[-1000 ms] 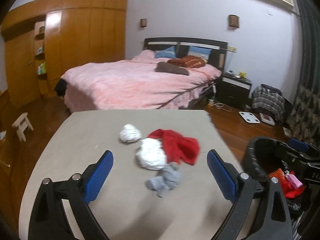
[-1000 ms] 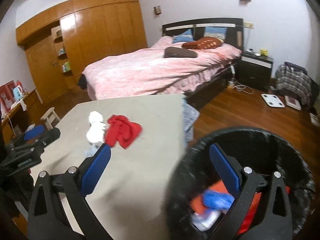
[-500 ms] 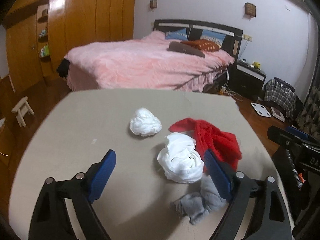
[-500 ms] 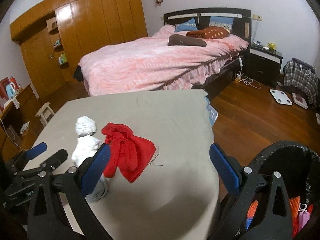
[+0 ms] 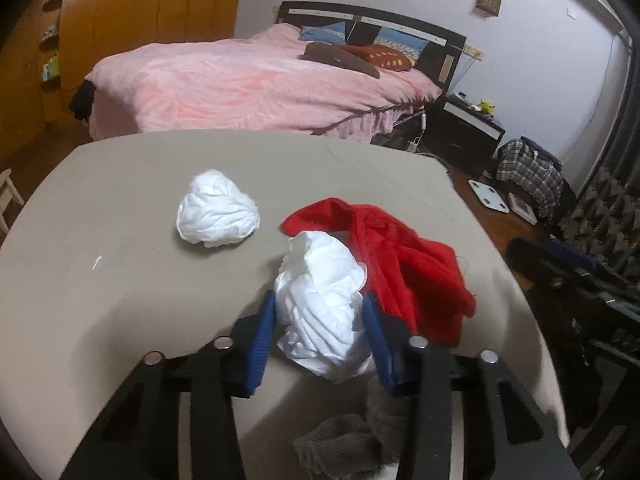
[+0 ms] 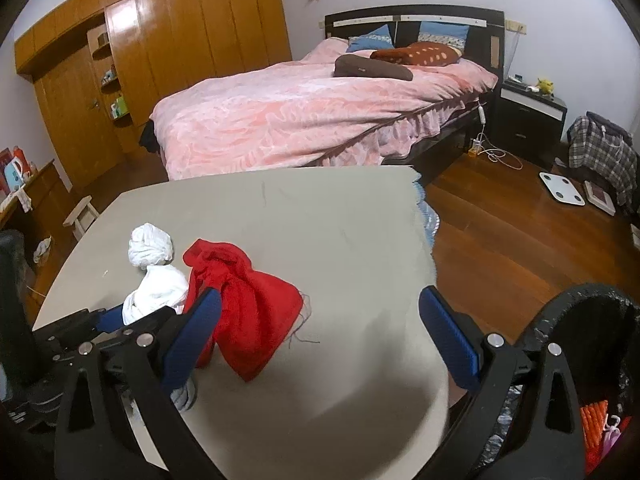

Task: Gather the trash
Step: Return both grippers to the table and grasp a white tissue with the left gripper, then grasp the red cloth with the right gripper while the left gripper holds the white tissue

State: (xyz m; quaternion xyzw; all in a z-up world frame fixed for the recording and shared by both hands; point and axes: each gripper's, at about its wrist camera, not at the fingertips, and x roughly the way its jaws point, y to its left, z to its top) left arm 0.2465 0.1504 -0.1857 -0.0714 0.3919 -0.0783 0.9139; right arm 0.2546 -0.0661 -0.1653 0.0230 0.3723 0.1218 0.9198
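Paper is what the left gripper [image 5: 320,332] has between its blue pads in the left wrist view: a white crumpled wad [image 5: 324,312] sits squarely in the gap, both pads pressed against its sides, so the fingers are clenched on it or very nearly so. The wad lies on the beige table [image 5: 120,280], touching the red cloth [image 5: 404,264] on its right; a grey sock [image 5: 352,444] lies nearer, under the gripper frame. A second white wad [image 5: 218,214] rests farther off to the left, apart from the rest. To do this pick well, I would judge that the squeeze should be firm enough to bite into the soft paper, and the lift should go straight up, so the right pad does not drag a fold of the red cloth along.

In the right wrist view the right gripper [image 6: 320,332] hangs over the near right part of the table with its fingers spread wide and nothing between them. The red cloth [image 6: 244,312] lies just right of its left pad. The left gripper [image 6: 116,316] shows at the left edge, at the white crumpled wad [image 6: 160,292]. The black trash bin [image 6: 580,320] stands beside the table at the near right, some rubbish already inside. Carrying the wad there means crossing in front of the right gripper, which had best keep clear of that path.
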